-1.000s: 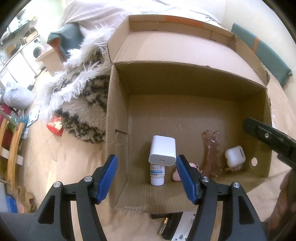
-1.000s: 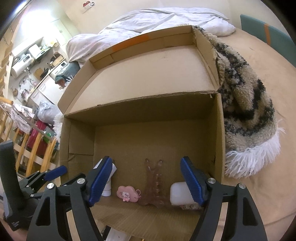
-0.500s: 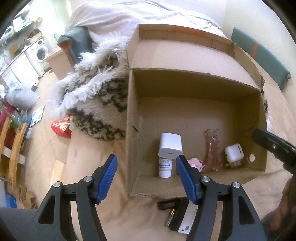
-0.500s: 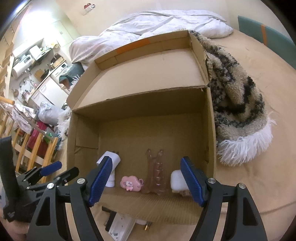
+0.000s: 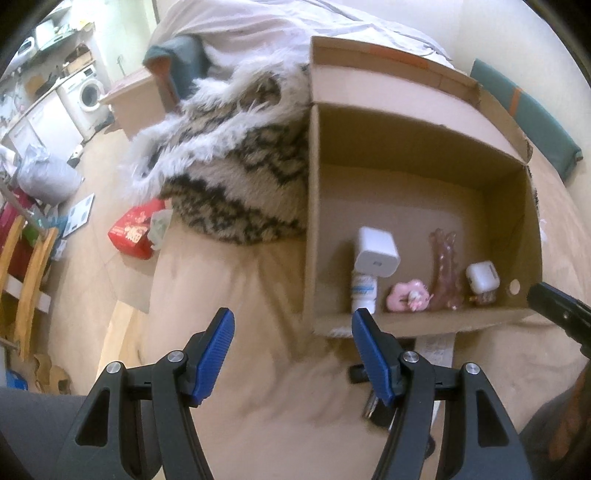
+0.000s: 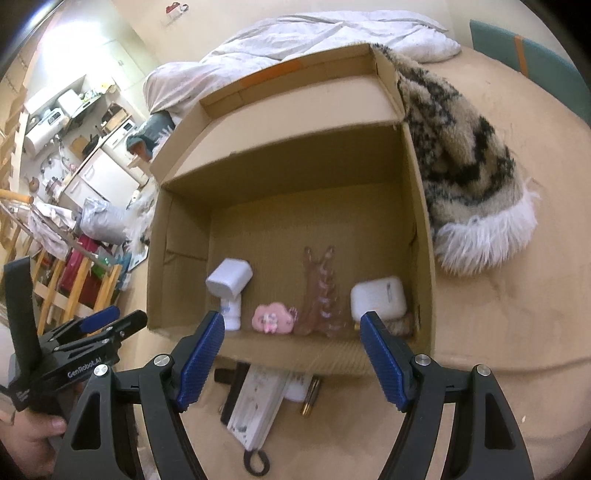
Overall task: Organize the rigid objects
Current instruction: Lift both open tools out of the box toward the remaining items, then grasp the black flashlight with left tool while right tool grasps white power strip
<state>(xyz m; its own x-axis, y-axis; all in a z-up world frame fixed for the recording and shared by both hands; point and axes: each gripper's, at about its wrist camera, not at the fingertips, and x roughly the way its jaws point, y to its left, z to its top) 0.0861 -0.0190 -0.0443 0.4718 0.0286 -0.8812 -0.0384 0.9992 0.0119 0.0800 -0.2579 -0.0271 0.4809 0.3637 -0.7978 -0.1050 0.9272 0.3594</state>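
Observation:
An open cardboard box [image 5: 314, 221] [image 6: 177, 258] lies on the tan bed cover. Along its near wall stand a white charger [image 5: 376, 251] [image 6: 229, 277] on a small white bottle [image 5: 364, 291], a pink charm [image 5: 408, 297] [image 6: 273, 319], a clear pink clip [image 5: 443, 273] [image 6: 321, 291] and a white case [image 5: 482, 277] [image 6: 378, 297]. My left gripper [image 5: 291, 315] [image 6: 127, 317] hangs open and empty over the cover, left of the box's near corner. My right gripper [image 6: 292, 317] is open and empty before the box front. Below it lie a white flat packet [image 6: 258, 410], a gold battery [image 6: 310, 398] and a black ring [image 6: 255, 459].
A shaggy patterned blanket [image 5: 240, 177] [image 6: 461, 155] lies against the far side of the box. A white duvet [image 6: 314, 33] is heaped behind. On the floor to the left are a red packet [image 5: 135, 232] and a wooden chair [image 5: 26, 280].
Both grippers have drawn back from the box, the left one also sliding leftward off it. The loose items in front of the box have come into view. Jaw widths are unchanged.

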